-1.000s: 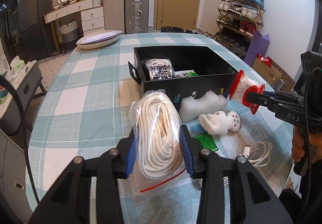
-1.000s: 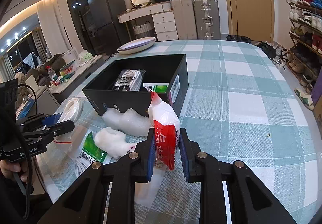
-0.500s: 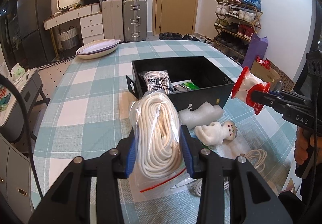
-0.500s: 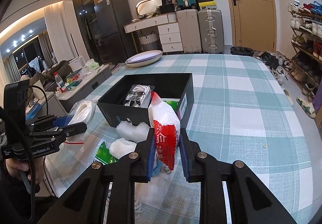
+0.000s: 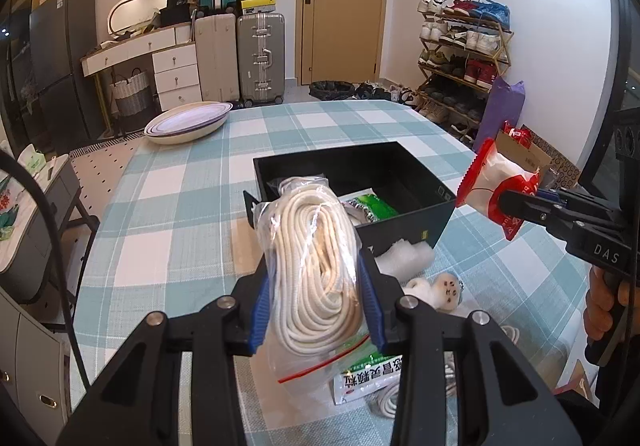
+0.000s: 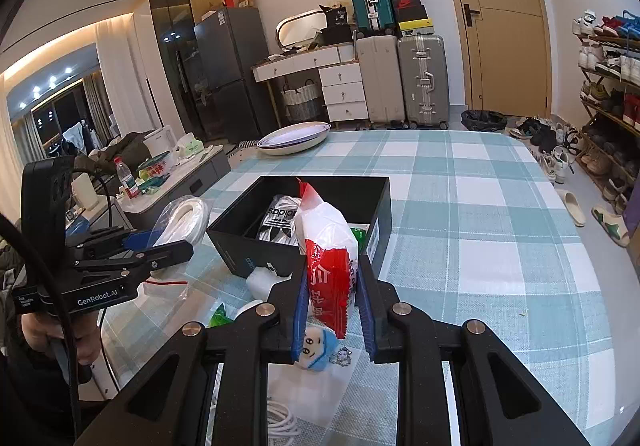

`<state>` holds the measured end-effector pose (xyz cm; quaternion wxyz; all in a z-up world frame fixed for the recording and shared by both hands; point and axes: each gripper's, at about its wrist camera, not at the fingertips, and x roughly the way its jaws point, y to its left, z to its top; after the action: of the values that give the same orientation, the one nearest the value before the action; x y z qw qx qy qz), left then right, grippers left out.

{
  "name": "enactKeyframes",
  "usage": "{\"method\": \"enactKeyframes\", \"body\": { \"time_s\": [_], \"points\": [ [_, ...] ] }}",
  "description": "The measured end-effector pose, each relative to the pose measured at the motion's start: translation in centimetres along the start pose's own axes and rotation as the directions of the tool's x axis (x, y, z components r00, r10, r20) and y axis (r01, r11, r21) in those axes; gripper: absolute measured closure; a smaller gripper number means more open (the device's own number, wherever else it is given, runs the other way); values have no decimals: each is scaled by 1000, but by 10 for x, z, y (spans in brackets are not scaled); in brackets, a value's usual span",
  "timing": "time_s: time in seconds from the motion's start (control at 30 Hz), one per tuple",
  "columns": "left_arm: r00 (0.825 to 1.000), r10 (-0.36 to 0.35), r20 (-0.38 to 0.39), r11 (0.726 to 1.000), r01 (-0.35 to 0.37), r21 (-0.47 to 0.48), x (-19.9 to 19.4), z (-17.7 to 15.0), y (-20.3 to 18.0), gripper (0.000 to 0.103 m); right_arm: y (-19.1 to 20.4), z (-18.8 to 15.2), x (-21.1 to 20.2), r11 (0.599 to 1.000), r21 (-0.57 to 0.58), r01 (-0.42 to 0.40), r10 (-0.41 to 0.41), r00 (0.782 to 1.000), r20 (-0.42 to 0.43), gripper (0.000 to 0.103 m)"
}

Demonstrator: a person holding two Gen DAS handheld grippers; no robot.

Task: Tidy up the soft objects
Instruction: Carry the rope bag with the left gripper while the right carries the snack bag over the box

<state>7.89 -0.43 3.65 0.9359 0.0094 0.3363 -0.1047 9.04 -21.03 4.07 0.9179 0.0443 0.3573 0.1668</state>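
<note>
I have lifted my left gripper [image 5: 316,298] and its bag of white rope [image 5: 316,270] higher off the table. My right gripper [image 6: 331,306] has gone up too, and its red and white packet [image 6: 328,246] is now nearer the black box [image 6: 380,221].

"DAS" on right tool [image 5: 496,201], "GenRobot.AI" on left tool [image 6: 168,242].
</note>
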Motion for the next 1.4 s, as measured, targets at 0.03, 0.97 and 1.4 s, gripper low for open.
{"method": "enactKeyframes", "body": {
  "time_s": [0.03, 0.97, 1.4],
  "points": [
    [1000, -2, 4, 1000, 2, 2, 0, 2, 0, 65, 1, 1, -1, 1000, -2, -2, 2, 1000, 1, 81],
    [999, -25, 24, 999, 24, 31, 28, 46, -4, 65, 18, 30, 22, 1000, -5, -20, 20, 1000, 8, 81],
    [1000, -19, 12, 999, 19, 27, 56, 54, -5, 65, 10, 37, 55, 1000, 12, -4, 4, 1000, -24, 81]
  ]
}}
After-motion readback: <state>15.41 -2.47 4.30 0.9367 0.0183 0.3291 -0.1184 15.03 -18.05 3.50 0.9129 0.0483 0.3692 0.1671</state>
